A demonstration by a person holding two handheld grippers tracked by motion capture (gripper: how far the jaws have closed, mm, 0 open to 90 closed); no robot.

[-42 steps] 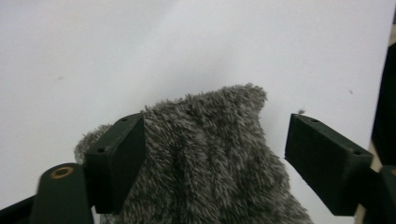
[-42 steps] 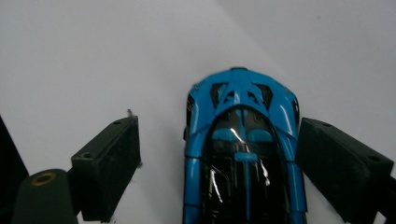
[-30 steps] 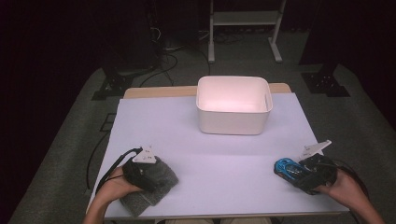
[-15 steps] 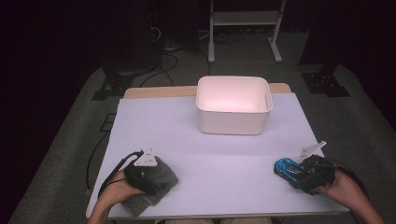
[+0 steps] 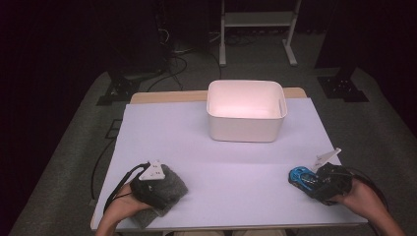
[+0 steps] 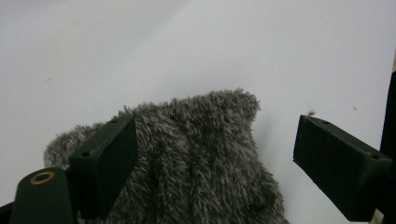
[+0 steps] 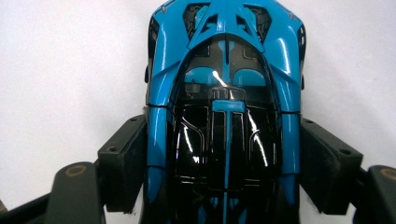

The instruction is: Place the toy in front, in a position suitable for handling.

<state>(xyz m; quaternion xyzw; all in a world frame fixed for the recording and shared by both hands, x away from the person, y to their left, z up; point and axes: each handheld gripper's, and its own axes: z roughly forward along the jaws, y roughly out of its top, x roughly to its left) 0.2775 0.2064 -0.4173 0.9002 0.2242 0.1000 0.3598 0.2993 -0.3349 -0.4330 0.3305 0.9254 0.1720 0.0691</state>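
Note:
A grey furry plush (image 5: 173, 188) lies near the table's front left corner. My left gripper (image 5: 164, 186) rests over it. In the left gripper view the plush (image 6: 201, 154) sits between the jaws of the left gripper (image 6: 215, 126): the left pad touches the fur and the right pad stands well apart, so it is open. At the front right, a blue and black toy car (image 5: 298, 176) lies on the table. My right gripper (image 5: 308, 180) has just been closing on it. In the right gripper view both pads of the right gripper (image 7: 222, 126) press the flanks of the car (image 7: 224, 93).
A white rectangular bin (image 5: 246, 115) stands at the table's far middle, its inside bare. The table (image 5: 231, 167) is covered in white, with its front edge just below both hands. A metal stand (image 5: 255, 19) and cables are on the dark floor beyond.
The left gripper has slid a little toward the front edge over the plush. The right hand has held its place at the car.

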